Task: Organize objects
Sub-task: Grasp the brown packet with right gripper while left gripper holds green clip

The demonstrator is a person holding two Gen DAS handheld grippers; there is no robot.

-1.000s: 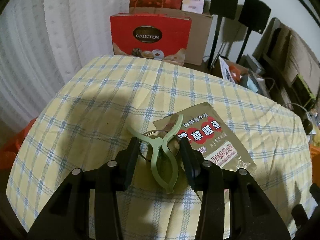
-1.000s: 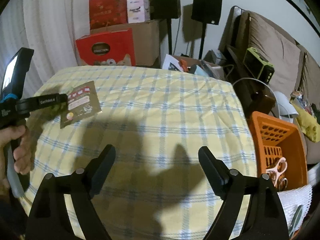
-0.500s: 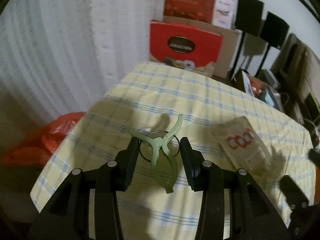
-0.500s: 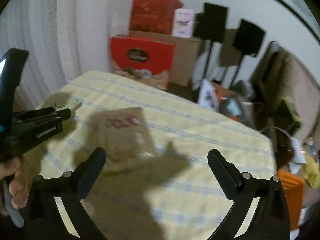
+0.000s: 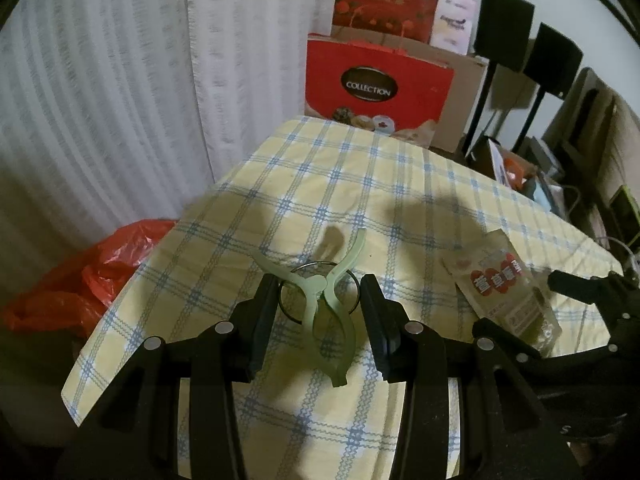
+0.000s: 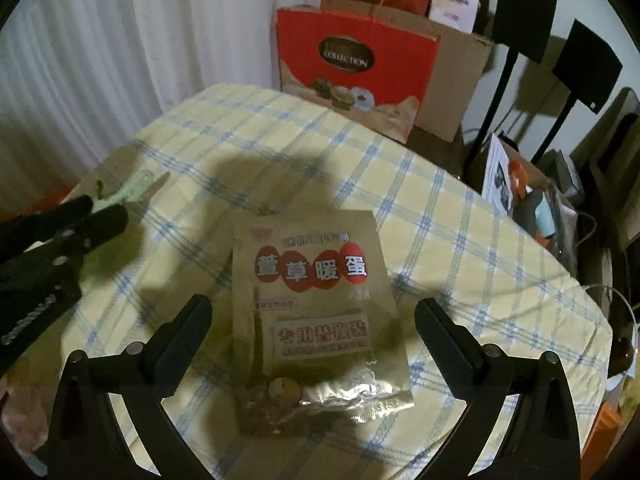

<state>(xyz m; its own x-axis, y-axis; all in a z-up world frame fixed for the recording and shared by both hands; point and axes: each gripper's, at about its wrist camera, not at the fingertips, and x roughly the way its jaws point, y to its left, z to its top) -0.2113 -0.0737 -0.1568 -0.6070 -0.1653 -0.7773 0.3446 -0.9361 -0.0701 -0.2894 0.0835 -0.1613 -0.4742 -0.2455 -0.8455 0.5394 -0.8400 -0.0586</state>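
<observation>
Left gripper [image 5: 320,312] clenched on green clip [image 5: 326,316], metal ring at its hinge, held above checked tablecloth [image 5: 360,184] near its left edge. Right gripper [image 6: 314,322] spread wide, nothing between pads; jaws just opening. Gold sachet [image 6: 320,312] lies flat on cloth beneath it. Red bag [image 5: 80,280] left of table; red gift box [image 5: 376,88] beyond far edge.

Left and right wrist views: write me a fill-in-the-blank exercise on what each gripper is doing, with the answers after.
1. The left gripper is shut on a pale ____ clip.
2. The right gripper has its fingers wide ____ above the packet.
3. The packet lies flat on a checked ____.
4. Behind the table stands a red box marked ____.

Answers: green; open; tablecloth; COLLECTION
</observation>
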